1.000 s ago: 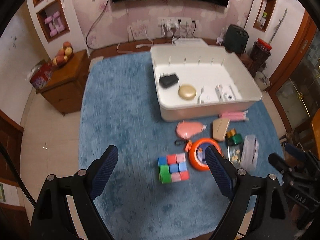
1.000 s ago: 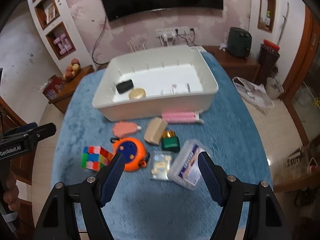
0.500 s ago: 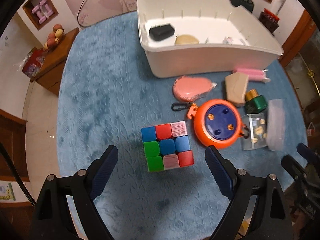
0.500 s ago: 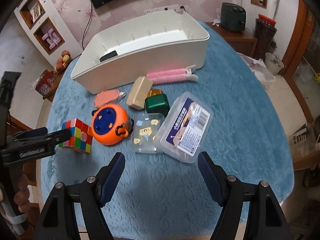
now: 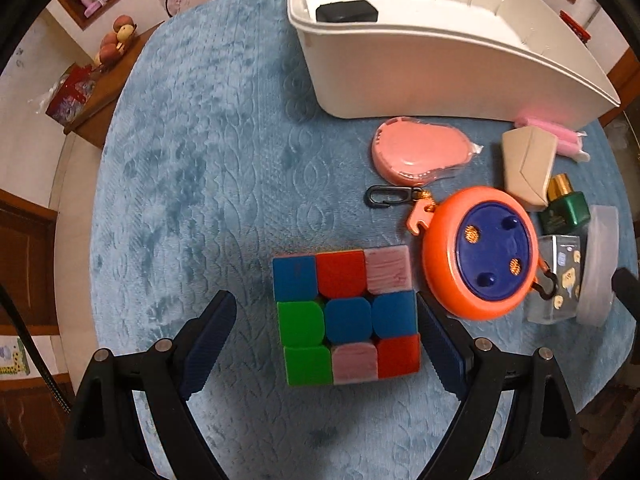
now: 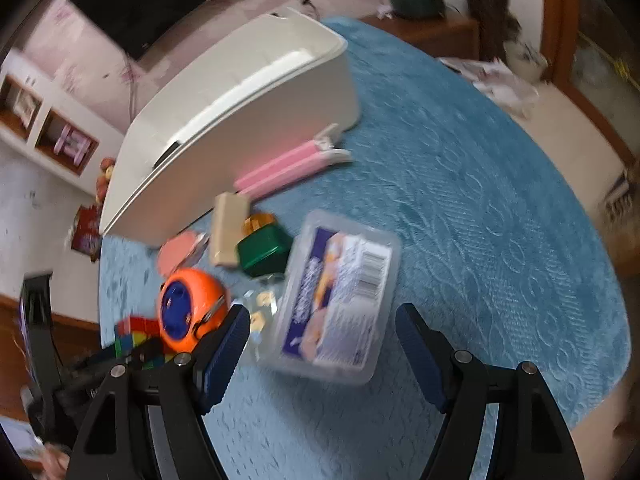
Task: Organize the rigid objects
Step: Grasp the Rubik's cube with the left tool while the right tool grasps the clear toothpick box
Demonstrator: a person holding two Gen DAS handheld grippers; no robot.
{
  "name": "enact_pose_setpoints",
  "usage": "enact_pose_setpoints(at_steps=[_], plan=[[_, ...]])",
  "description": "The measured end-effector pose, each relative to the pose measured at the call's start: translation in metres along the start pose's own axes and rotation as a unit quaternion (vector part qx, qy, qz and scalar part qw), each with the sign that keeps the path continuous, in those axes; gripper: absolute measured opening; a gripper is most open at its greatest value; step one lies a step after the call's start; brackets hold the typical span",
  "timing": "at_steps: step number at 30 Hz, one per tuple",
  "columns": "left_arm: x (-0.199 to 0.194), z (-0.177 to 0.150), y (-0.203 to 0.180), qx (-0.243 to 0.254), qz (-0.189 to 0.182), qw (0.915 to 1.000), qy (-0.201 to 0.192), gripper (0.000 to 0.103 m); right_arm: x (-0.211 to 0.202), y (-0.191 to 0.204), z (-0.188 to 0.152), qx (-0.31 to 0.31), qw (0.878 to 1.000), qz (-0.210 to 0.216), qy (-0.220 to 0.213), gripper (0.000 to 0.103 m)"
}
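In the left wrist view, the left tongs [image 5: 326,344] are standing wide with nothing clamped, bracketing the multicoloured plastic puzzle cube [image 5: 346,314], which is resting on the blue textured cloth of the tabletop [image 5: 192,160]; the right-hand pad is lying just beside the cube's edge while the left-hand pad is standing clearly apart, so the spread appears chosen to straddle the cube's full width. The round orange reel with a blue centre [image 5: 482,252] is sitting just beside the cube, which is leaving little room on that side. The large white plastic bin [image 5: 440,76] is standing beyond, with a black block [image 5: 346,11] already inside, suggesting it is the collecting place. A pink pouch [image 5: 420,150], a beige case [image 5: 528,164] and a small green bottle with a gold cap [image 5: 566,208] are waiting loose on the cloth near the bin. In the right wrist view, which is blurred, the right tongs [image 6: 322,346] are likewise spread wide and empty, framing the clear rectangular plastic box with a printed label [image 6: 340,296]; neither pad is visibly touching it. The pink bar-shaped packet [image 6: 288,168] is lying against the bin's near wall.
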State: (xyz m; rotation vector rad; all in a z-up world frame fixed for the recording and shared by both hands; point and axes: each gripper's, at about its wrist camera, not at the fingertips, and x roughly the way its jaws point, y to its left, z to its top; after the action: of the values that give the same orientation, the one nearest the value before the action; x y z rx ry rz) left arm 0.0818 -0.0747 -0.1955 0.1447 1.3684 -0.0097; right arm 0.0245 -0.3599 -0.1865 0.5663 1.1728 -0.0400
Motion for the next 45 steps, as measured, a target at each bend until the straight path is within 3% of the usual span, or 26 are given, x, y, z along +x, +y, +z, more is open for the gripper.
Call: enact_pose_setpoints(at_steps=[6, 14, 17, 21, 23, 26, 30, 37, 45], plan=[[0.009, 0.002, 0.003, -0.003, -0.001, 0.9999, 0.013, 0.090, 0.012, -0.019, 0.007, 0.029, 0.999, 0.029, 0.018, 0.076], [0.021, 0.003, 0.009, -0.009, 0.000, 0.9995, 0.032, 0.090, 0.028, -0.009, 0.009, 0.015, 0.999, 0.017, 0.038, 0.076], [0.023, 0.003, 0.006, -0.012, 0.002, 0.9994, 0.031, 0.090, 0.031, -0.003, 0.011, 0.000, 0.999, 0.014, 0.040, 0.065], [0.025, 0.003, 0.005, -0.019, 0.005, 0.9992, 0.034, 0.088, 0.032, 0.001, 0.012, -0.012, 0.999, 0.011, 0.042, 0.065], [0.026, 0.003, 0.002, -0.014, 0.002, 0.9992, 0.036, 0.083, 0.032, 0.001, 0.012, -0.017, 0.999, 0.012, 0.041, 0.065], [0.024, 0.005, -0.003, -0.006, -0.025, 0.9990, 0.037, 0.060, 0.028, -0.001, 0.010, -0.028, 0.999, 0.009, 0.038, 0.064], [0.019, 0.007, -0.010, 0.007, -0.001, 0.9996, 0.027, 0.060, 0.020, 0.003, 0.009, -0.037, 0.999, 0.012, 0.032, 0.064], [-0.026, 0.009, -0.001, 0.003, -0.007, 0.9999, -0.012, 0.060, -0.011, 0.010, 0.021, -0.047, 0.999, 0.026, -0.002, 0.064], [-0.097, 0.047, -0.004, 0.009, -0.034, 0.9969, -0.070, 0.060, -0.053, 0.040, 0.053, -0.091, 0.994, 0.042, -0.053, 0.064]])
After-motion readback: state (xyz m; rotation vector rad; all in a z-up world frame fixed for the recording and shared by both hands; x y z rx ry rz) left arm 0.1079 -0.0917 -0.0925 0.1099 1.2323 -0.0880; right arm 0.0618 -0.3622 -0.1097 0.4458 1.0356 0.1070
